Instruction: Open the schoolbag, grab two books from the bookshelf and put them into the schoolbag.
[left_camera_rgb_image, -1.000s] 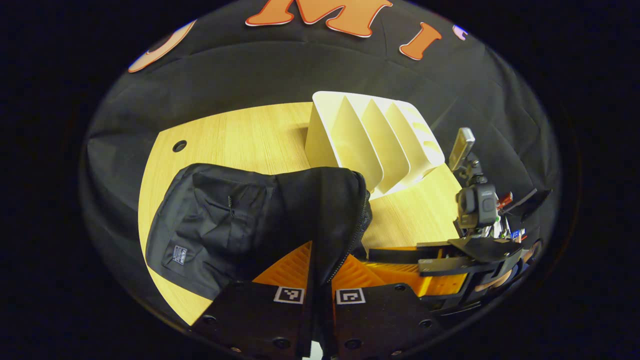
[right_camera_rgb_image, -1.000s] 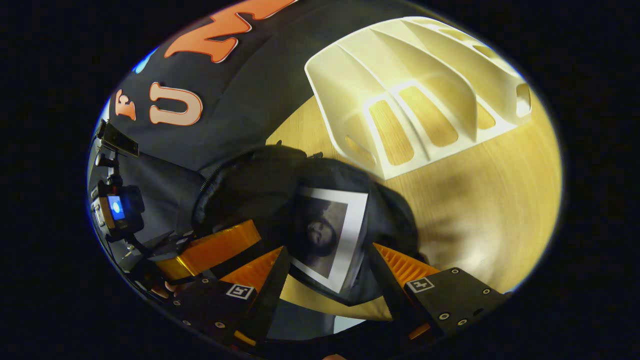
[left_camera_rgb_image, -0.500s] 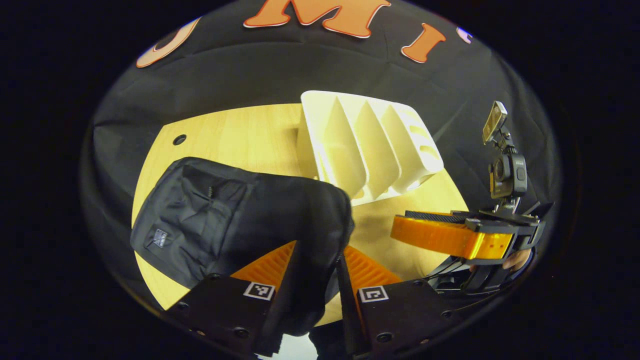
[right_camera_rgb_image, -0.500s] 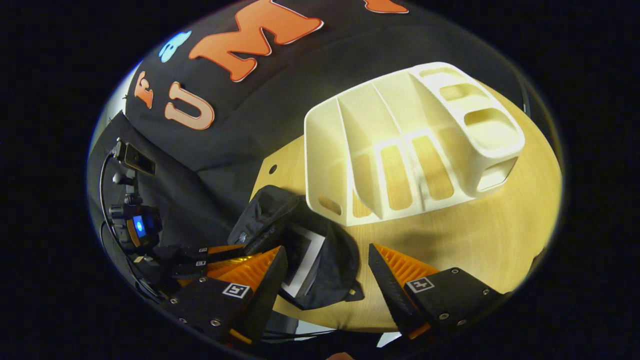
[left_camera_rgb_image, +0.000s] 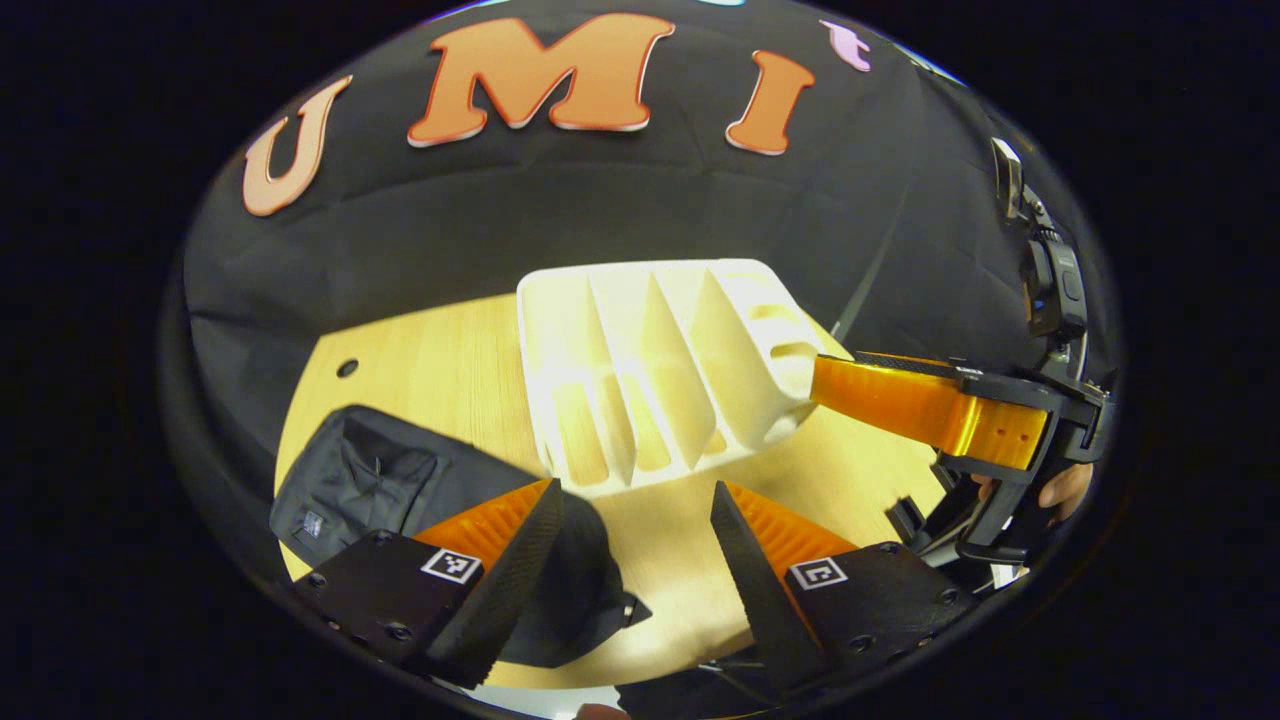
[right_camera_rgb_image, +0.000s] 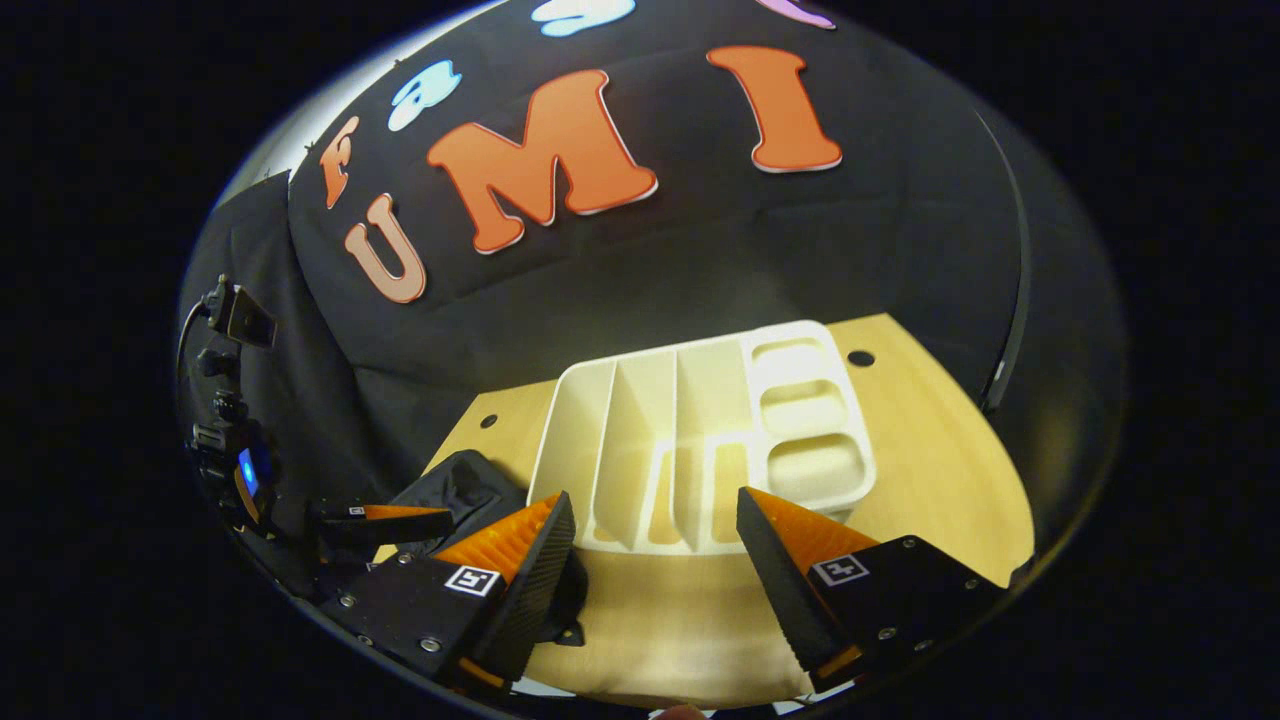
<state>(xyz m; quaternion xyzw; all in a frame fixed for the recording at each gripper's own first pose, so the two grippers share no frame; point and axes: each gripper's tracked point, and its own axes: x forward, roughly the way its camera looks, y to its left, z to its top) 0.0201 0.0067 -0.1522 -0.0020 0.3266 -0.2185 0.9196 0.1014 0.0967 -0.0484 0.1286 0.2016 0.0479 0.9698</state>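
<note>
The black schoolbag (left_camera_rgb_image: 370, 480) lies slumped on the wooden table (left_camera_rgb_image: 450, 370) at the lower left of the left gripper view, with its top edge behind my left finger. My left gripper (left_camera_rgb_image: 635, 515) hovers open above the table's near edge, nothing between its fingers. The white bookshelf (left_camera_rgb_image: 650, 370) stands just beyond, and its slots are bare. My right gripper (left_camera_rgb_image: 925, 410) shows side-on at the right of that view, held by a hand (left_camera_rgb_image: 1060, 487). In the right gripper view the right gripper (right_camera_rgb_image: 650, 520) is open, facing the bookshelf (right_camera_rgb_image: 700, 430), with the schoolbag (right_camera_rgb_image: 455, 490) and the left gripper (right_camera_rgb_image: 385, 520) to the left.
The table (right_camera_rgb_image: 930, 450) has small round holes near its far corners (right_camera_rgb_image: 860, 357). The booth's black cloth wall rises right behind the bookshelf. Bare wood lies between the shelf and the near table edge (right_camera_rgb_image: 650, 630).
My left gripper has let go of the schoolbag's rim and opened. Both grippers have pulled up and back from the bag, which has dropped onto the table. The book seen inside is now out of sight.
</note>
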